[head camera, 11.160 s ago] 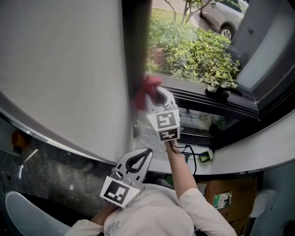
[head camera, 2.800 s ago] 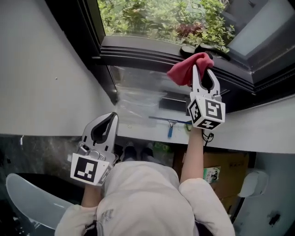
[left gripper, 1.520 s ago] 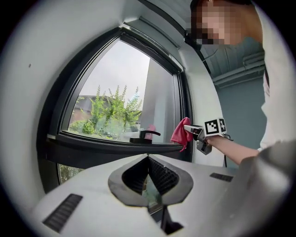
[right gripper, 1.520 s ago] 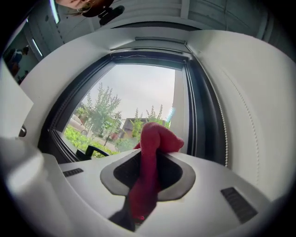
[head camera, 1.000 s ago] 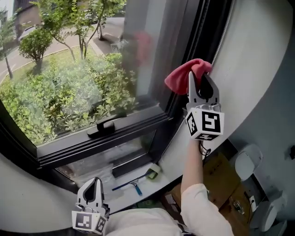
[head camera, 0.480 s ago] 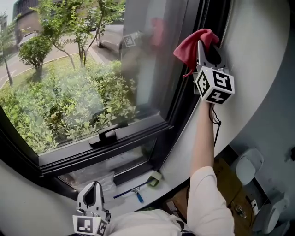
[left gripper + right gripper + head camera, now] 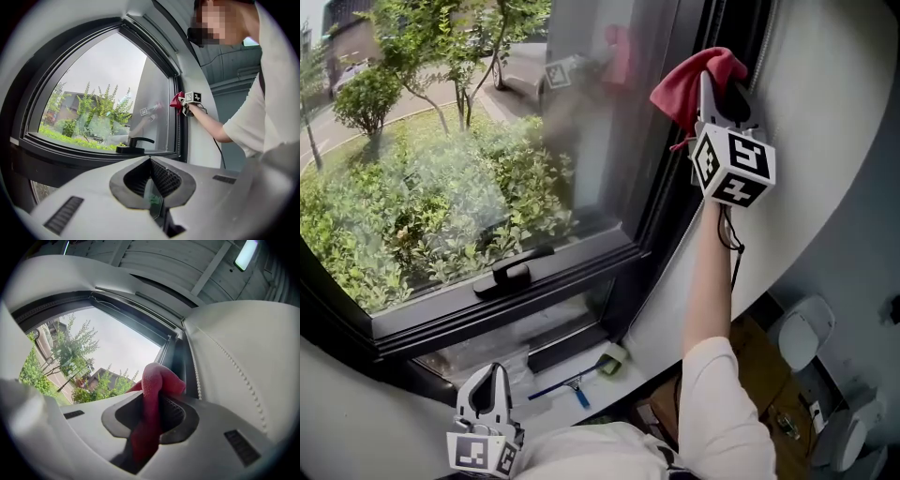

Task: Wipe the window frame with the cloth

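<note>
Two grippers in play, well apart. Lowest and nearest the person's white shirt, the left gripper point(image 7: 491, 377) hangs at the bottom edge of the head view, pointing up; its own view shows the left gripper point(image 7: 150, 161) with jaws closed tip to tip, nothing between them. Just beyond it, a pale sill point(image 7: 546, 405) runs under the window, with a blue-handled squeegee point(image 7: 572, 386) lying along it near the sill's right end. To the right, lower, a cardboard box point(image 7: 759, 356) sits by the white wall point(image 7: 825, 122). Above the sill, the black window frame point(image 7: 666, 197) carries a black handle point(image 7: 511, 272) on its bottom rail, left of the lower right corner; the same handle point(image 7: 136, 143) shows from the left gripper view. Arm raised full length, the right gripper point(image 7: 715, 82) is up at the frame's right upright, close to where it meets the wall. Its jaws are clamped on the red cloth point(image 7: 692, 82), which bunches out past the tips and lies against the dark upright. From the right gripper view, the cloth point(image 7: 157, 380) runs down between the closed jaws of the right gripper point(image 7: 152, 404), its folded end in front of the window frame point(image 7: 180, 357), with a bead chain point(image 7: 225, 362) hanging on the wall beside. A faint red reflection point(image 7: 619, 52) sits in the glass. Outside, green shrubs point(image 7: 422, 206).
</note>
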